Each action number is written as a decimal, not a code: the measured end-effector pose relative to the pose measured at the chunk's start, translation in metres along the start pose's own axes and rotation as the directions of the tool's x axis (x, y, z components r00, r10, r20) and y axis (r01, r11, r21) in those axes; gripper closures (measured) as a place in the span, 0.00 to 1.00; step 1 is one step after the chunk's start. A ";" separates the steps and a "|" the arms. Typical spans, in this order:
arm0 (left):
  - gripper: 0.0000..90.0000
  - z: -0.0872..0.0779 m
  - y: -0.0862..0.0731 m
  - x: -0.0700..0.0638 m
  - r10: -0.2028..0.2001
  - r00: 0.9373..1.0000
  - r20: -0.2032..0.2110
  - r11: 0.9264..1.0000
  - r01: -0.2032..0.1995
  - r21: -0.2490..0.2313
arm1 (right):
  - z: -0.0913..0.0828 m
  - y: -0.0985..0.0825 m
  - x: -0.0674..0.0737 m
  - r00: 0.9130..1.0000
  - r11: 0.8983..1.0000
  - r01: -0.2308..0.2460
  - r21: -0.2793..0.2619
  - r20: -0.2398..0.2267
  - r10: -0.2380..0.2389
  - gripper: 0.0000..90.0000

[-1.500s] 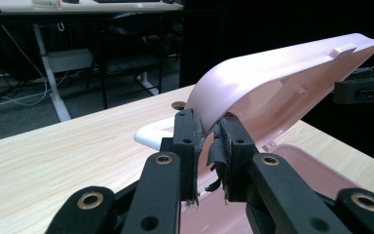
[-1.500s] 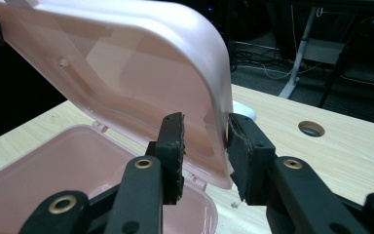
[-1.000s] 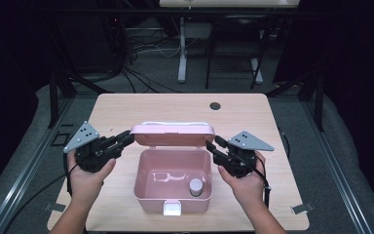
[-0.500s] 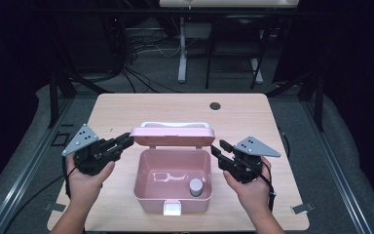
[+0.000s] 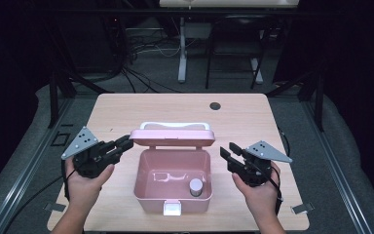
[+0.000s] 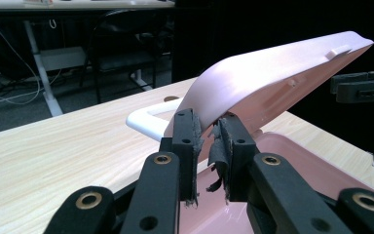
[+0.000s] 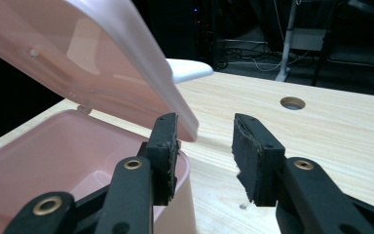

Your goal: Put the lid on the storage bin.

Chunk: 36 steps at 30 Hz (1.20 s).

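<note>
A: Two grippers work at one pink box [image 5: 174, 187], which stands near the 6 o'clock edge of the worktop [image 5: 126, 107]. How far is the job, you think?

B: About half, I judge. The lid [image 5: 171, 137] is already lifted and stands tilted over the 12 o'clock side of the box, with its white handle [image 5: 175, 126] behind it. It is not laid fully back, and it is not closed.

A: What holds it up?

B: The left gripper [image 5: 124, 143], at 9 o'clock from the box. In the left gripper view its fingers [image 6: 187, 146] are almost together and pinch the corner edge of the lid [image 6: 272, 78] between the pads.

A: And the right gripper [image 5: 227, 155]?

B: It is at 3 o'clock from the box, a little apart from it. Its jaws have just been opening, and in the right gripper view the fingers [image 7: 251, 151] stand moderately apart with nothing between them; the lid corner [image 7: 126, 63] is just ahead and above one of them, not touched.

A: What is inside?

B: One small jar with a grey cap [image 5: 195, 186], at the 4 o'clock corner of the box floor, and a pale mark beside it that I cannot identify.

A: So what is left?

B: Probably to take out the jar, or to bring the lid down. The pictures do not decide which.
</note>
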State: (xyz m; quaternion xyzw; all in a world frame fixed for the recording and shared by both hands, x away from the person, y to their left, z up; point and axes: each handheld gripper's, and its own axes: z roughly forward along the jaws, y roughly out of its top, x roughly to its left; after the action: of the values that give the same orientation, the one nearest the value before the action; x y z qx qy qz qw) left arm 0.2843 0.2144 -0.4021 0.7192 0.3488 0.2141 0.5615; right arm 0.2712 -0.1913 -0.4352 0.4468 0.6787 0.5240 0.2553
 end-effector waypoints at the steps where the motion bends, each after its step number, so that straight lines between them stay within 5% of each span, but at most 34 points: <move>1: 0.88 0.000 0.000 0.000 -0.001 1.000 0.001 1.000 0.001 -0.003 | 0.000 -0.001 -0.001 1.000 1.000 -0.004 -0.002 0.004 0.004 0.68; 25: 0.88 -0.010 -0.008 -0.007 0.007 1.000 0.014 1.000 -0.007 -0.003 | 0.001 -0.023 -0.018 1.000 0.999 -0.012 -0.031 0.007 0.012 0.60; 36: 0.88 -0.014 -0.012 -0.009 0.009 1.000 0.019 1.000 -0.009 0.002 | 0.007 -0.032 -0.020 1.000 1.000 -0.006 0.005 0.007 0.006 0.59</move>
State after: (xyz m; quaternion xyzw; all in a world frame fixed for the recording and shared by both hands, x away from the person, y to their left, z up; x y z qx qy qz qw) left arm 0.2655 0.2181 -0.4092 0.7232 0.3404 0.2095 0.5632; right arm 0.2749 -0.2070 -0.4698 0.4512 0.6778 0.5213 0.2552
